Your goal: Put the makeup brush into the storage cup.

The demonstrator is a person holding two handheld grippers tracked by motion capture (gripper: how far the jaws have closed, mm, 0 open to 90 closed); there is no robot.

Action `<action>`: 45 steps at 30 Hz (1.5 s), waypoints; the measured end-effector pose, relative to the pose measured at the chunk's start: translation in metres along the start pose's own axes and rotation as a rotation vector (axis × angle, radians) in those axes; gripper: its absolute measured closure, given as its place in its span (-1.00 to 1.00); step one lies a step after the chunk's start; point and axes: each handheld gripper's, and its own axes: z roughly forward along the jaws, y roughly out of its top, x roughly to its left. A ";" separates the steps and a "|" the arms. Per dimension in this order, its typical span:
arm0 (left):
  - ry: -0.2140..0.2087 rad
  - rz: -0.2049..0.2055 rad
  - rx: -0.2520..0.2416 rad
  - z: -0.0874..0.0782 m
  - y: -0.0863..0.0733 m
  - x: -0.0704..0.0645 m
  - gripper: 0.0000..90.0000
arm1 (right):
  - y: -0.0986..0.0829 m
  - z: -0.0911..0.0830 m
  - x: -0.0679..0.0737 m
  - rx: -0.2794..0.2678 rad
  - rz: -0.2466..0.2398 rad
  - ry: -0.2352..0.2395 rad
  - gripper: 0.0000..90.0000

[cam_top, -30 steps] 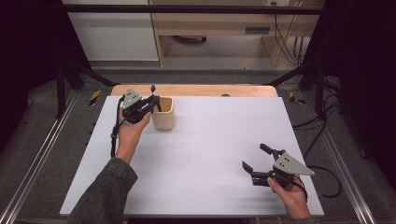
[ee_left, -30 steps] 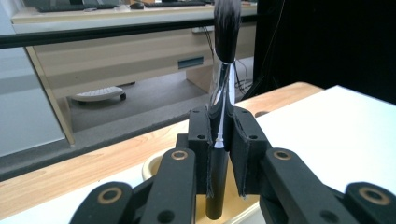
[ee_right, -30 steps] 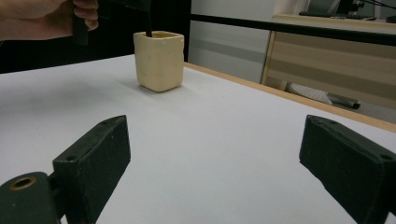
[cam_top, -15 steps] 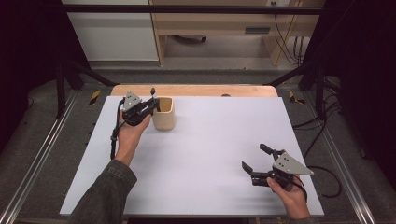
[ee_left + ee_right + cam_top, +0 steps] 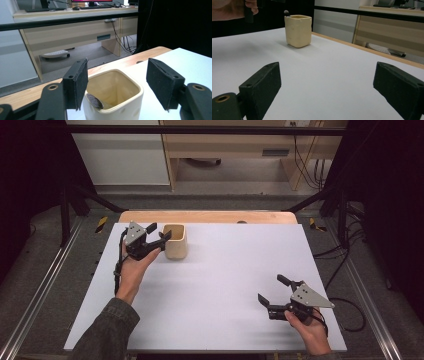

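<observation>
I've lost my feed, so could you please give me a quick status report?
Left gripper open at cream cup, nothing gripped. Right gripper open, idle over bare table. Dark spoon-like thing inside cup. Nothing in the way.

The white desk (image 5: 220, 285) lies bare between the two hands. Its one obstacle is the cream cup (image 5: 175, 241) near the far left edge, with the left tool (image 5: 159, 236) spread just beside it.

A wooden desk (image 5: 75, 27) stands beyond the white table (image 5: 240, 270), with what may be a keyboard (image 5: 37, 10) on it.
</observation>
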 end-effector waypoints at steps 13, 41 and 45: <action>-0.028 0.024 -0.030 -0.006 0.006 -0.007 -0.25 | 0.000 0.001 0.000 -0.001 0.007 0.002 -0.83; -0.074 0.035 -0.008 -0.002 0.011 -0.024 -0.96 | -0.001 0.003 0.001 0.008 0.008 0.003 -0.85; -0.097 0.039 -0.008 -0.003 0.012 -0.028 -0.98 | -0.001 0.002 0.001 0.008 0.009 0.002 -0.85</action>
